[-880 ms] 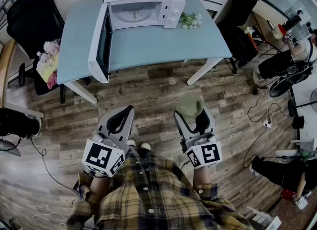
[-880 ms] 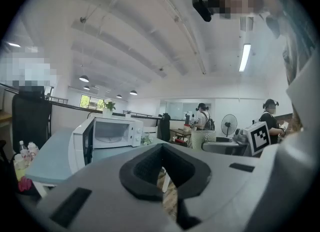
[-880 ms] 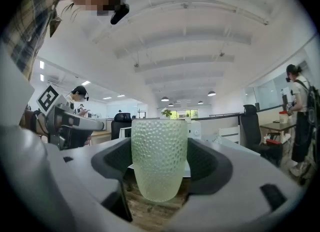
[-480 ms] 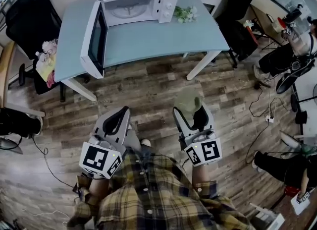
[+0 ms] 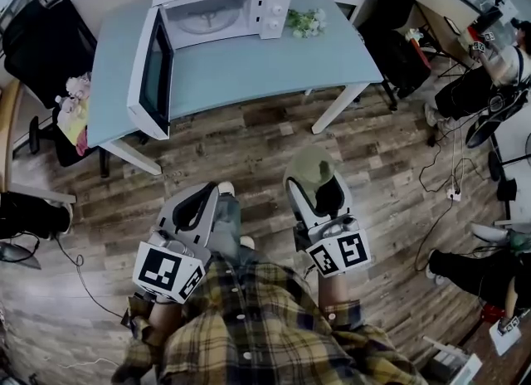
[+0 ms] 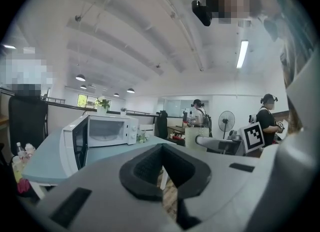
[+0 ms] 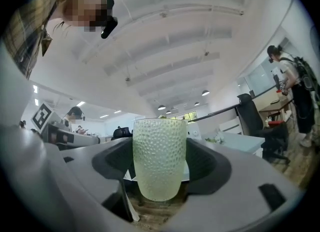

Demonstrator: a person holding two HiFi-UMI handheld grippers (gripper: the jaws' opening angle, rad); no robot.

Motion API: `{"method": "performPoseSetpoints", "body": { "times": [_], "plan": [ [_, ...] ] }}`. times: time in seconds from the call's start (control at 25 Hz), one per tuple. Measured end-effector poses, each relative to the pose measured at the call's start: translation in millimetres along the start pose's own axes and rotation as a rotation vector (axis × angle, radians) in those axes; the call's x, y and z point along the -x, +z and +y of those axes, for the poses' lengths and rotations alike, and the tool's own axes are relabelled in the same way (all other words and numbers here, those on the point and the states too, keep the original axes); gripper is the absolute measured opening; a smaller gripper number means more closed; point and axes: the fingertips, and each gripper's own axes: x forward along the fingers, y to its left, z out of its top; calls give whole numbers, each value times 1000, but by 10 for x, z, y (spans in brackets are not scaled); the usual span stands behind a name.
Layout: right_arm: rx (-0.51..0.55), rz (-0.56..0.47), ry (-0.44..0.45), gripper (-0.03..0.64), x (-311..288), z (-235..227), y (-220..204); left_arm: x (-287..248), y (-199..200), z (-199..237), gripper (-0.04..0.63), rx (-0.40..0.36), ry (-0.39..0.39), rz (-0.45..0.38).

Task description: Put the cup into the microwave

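Cup point(image 7: 159, 156) clamped in the right hand-held gripper point(image 5: 315, 177), well short of the desk point(image 5: 265, 64).
There it is, pale green and dimpled, standing upright between the jaws, out over the wooden floor point(image 5: 249, 143). The left hand-held gripper point(image 5: 199, 202) rides alongside, jaws closed together on nothing. Up ahead, the white microwave point(image 5: 222, 10) sits at the desk's far edge, its door point(image 5: 149, 72) swung wide open toward the left edge.

The pale green translucent cup point(image 7: 159, 161) has a dimpled, bumpy wall. The white microwave point(image 5: 220, 6) looks smooth and faintly glossy, the pale blue surface point(image 5: 249, 64) matt, the plank floor point(image 5: 249, 147) grained wood.
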Motion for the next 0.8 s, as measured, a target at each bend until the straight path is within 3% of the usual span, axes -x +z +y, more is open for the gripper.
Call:
{"method": "performPoseSetpoints", "body": {
  "times": [0.8],
  "plan": [
    [78, -31, -38, 330, -1724, -522, 218, -1335, 494, 1284, -10, 6, -50, -23]
  ]
}}
